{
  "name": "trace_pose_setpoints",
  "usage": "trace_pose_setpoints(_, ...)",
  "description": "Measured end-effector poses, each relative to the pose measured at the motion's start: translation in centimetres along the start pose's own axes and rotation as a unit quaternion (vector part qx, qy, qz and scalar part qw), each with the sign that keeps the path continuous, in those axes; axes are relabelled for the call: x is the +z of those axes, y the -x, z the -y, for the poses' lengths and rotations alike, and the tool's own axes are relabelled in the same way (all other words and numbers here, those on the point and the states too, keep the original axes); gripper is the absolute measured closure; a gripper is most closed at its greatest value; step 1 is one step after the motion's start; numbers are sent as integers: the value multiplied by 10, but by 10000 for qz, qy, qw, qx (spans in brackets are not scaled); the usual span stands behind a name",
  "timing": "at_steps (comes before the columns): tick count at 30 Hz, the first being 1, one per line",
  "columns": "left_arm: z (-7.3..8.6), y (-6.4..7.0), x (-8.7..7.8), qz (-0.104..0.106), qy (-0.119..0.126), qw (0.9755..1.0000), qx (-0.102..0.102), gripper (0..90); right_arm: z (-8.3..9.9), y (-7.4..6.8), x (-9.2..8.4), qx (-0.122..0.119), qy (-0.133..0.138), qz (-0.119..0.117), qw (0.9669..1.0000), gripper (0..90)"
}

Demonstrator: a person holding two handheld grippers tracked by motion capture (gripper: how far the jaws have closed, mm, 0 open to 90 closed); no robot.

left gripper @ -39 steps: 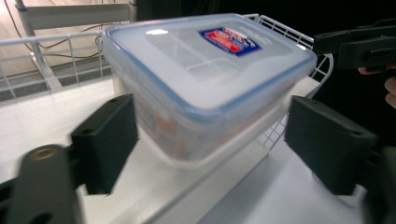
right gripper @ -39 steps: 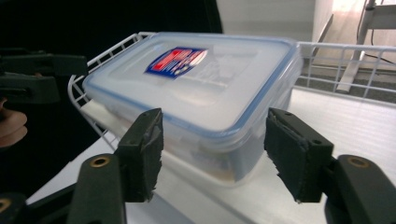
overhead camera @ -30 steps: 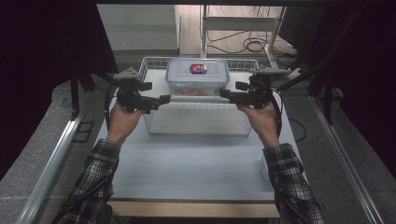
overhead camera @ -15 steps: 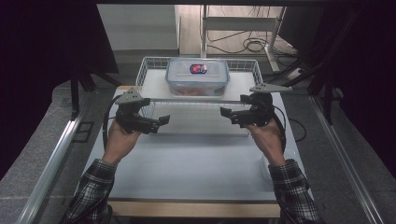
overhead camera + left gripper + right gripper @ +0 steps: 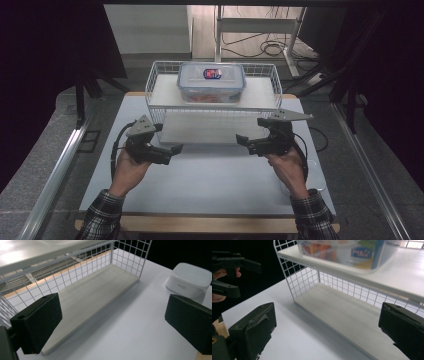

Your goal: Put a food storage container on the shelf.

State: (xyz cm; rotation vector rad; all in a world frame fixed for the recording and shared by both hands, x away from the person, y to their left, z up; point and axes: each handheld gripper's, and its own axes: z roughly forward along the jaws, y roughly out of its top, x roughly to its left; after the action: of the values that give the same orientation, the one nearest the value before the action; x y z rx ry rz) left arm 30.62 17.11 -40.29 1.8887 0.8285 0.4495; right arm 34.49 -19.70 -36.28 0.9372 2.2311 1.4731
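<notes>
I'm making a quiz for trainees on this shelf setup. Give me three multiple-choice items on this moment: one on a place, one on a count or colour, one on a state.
1. Where is the food box?
A. on the rack's top shelf
B. on the table
C. in a gripper

2. How many shelves does the wire rack have?
A. one
B. two
C. four

3. How are the two grippers?
A. both shut on the rack
B. one open, one shut
C. both open, holding nothing

Answers:
1. A: the box sits on the upper white board.
2. B: an upper board and a lower one show.
3. C: the left gripper and right gripper are apart from the rack, jaws spread.
</notes>
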Motion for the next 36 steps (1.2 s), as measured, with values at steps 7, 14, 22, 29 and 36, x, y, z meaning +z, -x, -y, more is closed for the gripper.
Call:
trace_pose_setpoints(7, 14, 12, 0, 38, -58, 10000, 71, 11, 20, -7, -7, -43, -76, 31, 10000, 13)
trace_pose_setpoints(14, 30, 17, -3, -35, -115, 9999, 62, 13, 39, -12, -11, -36, -124, 71, 9999, 15)
trace_pose_setpoints(22, 49, 22, -5, -255, -133, 9995, 123, 17, 55, -15, -11, 14, -208, 109, 9997, 15)
trace_pose_setpoints(29, 67, 28, 3, -387, -252, 9988, 173, 19, 74, -20, -8, -18, -280, 126, 9995, 15)
trace_pose_setpoints(36, 87, 33, 8, -411, -365, 9984, 120, 18, 97, -22, -6, 94, -367, 141, 9992, 17)
